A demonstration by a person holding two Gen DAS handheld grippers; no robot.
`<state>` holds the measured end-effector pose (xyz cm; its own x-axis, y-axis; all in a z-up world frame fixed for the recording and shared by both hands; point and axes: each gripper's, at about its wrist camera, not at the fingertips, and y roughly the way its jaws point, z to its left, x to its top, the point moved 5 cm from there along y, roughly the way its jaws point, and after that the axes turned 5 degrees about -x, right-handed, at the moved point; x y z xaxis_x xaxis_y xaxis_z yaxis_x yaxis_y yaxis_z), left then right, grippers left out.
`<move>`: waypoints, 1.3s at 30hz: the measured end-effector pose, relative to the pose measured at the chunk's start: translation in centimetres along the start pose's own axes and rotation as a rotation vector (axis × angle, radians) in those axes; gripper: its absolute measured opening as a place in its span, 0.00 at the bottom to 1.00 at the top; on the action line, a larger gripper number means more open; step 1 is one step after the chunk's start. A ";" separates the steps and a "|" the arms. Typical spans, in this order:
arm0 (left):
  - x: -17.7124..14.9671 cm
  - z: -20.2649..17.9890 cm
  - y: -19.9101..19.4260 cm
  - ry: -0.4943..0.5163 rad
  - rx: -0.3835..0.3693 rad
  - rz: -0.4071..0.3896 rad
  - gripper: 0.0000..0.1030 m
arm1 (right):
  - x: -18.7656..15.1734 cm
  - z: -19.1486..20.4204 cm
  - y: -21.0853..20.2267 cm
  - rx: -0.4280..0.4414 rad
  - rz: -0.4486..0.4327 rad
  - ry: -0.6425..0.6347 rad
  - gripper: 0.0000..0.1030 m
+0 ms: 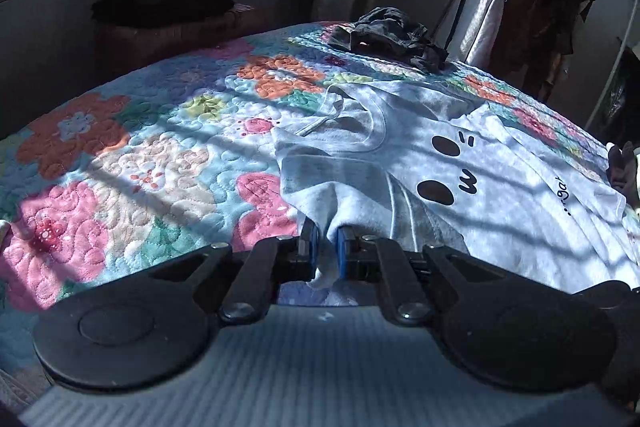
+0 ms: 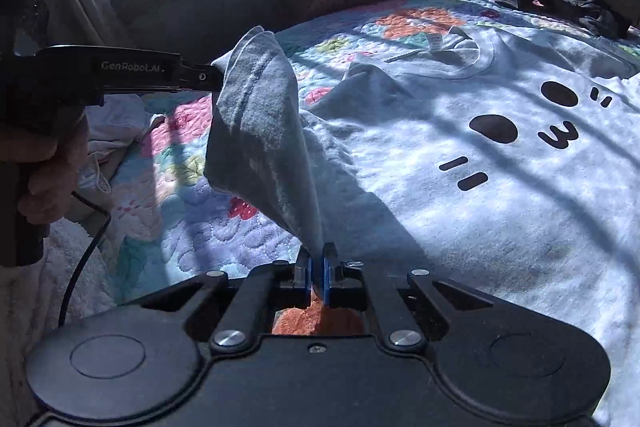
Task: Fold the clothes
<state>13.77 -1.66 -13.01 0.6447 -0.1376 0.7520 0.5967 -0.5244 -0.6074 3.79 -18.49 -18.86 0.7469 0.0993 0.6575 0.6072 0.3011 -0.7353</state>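
Observation:
A white T-shirt (image 1: 460,163) with a black cartoon face lies spread on the floral quilt (image 1: 132,155). My left gripper (image 1: 328,247) is shut on a fold of its fabric at the near edge. In the right wrist view the T-shirt (image 2: 500,187) fills the right half, and its sleeve (image 2: 260,131) is lifted off the bed. My right gripper (image 2: 317,277) is shut on the lower end of that raised fabric. The left gripper (image 2: 214,77) holds the upper end at the left, with a hand (image 2: 52,171) around its handle.
A dark crumpled garment (image 1: 392,35) lies at the far edge of the bed. Beyond it stands a clothes rack (image 1: 520,7) with hanging items. A dark pile rests on a brown basket (image 1: 168,27) under the window. White fabric (image 2: 120,131) lies at the left bedside.

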 end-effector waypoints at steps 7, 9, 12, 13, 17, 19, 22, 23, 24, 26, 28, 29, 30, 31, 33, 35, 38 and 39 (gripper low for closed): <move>-1.1 -0.5 1.8 0.029 0.001 0.089 0.09 | -1.6 0.8 1.5 -0.036 0.057 -0.063 0.06; -1.1 -0.8 1.7 0.032 -0.025 0.084 0.10 | -1.3 1.0 1.1 -0.054 0.063 -0.088 0.14; -0.8 -1.5 1.3 0.042 -0.065 0.047 0.10 | -0.5 2.7 0.1 -0.082 0.011 -0.181 0.59; -0.6 -1.7 1.3 0.042 -0.070 0.036 0.10 | -0.3 3.3 -0.2 -0.099 -0.019 -0.220 0.66; 0.3 -1.7 2.6 0.011 -0.072 0.047 0.10 | 0.9 4.6 0.2 -0.206 -0.062 -0.389 0.77; 0.6 -1.9 3.0 -0.004 -0.111 0.044 0.10 | 1.8 4.0 0.5 -0.234 -0.089 -0.389 0.77; 0.7 -2.4 3.0 -0.009 -0.168 0.023 0.10 | 3.3 2.7 1.0 -0.277 -0.125 -0.318 0.72; 0.7 -2.7 2.9 0.006 -0.173 0.020 0.10 | 3.5 2.5 1.3 -0.290 -0.126 -0.304 0.64; 0.6 -3.0 2.8 0.020 -0.178 0.017 0.10 | 3.7 2.2 1.5 -0.286 -0.125 -0.283 0.45; 0.3 -3.4 2.7 0.045 -0.165 0.023 0.10 | 3.6 1.3 1.7 -0.226 -0.124 -0.218 0.13; 0.1 -3.3 2.7 0.053 -0.145 0.028 0.12 | 3.3 -0.4 1.3 -0.235 -0.118 -0.137 0.08; 0.1 -3.1 2.6 0.049 -0.138 0.030 0.13 | 3.2 -1.2 1.1 -0.240 -0.115 -0.096 0.08; 0.1 -2.9 2.6 0.036 -0.133 0.033 0.16 | 3.0 -2.1 0.9 -0.244 -0.112 -0.056 0.07; 0.1 -2.5 2.6 0.019 -0.127 0.036 0.21 | 2.9 -2.9 0.7 -0.249 -0.109 -0.016 0.06; 0.0 -1.6 2.8 -0.020 -0.093 0.050 0.29 | 2.6 -4.6 0.3 -0.257 -0.104 0.065 0.04; -0.2 -0.7 3.1 -0.046 -0.055 0.071 0.29 | 2.3 -6.3 -0.1 -0.266 -0.097 0.146 0.02; -0.8 0.4 3.5 -0.085 -0.034 0.109 0.33 | 1.6 -8.6 -0.2 -0.296 -0.073 0.220 0.02; -1.0 0.5 3.7 -0.090 -0.035 0.121 0.36 | 1.4 -9.2 -0.2 -0.298 -0.067 0.242 0.02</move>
<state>15.56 -3.03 -16.11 0.7517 -0.1266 0.6473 0.4964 -0.5376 -0.6816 7.19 -27.11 -19.33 0.7239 -0.1482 0.6738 0.6821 0.0072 -0.7312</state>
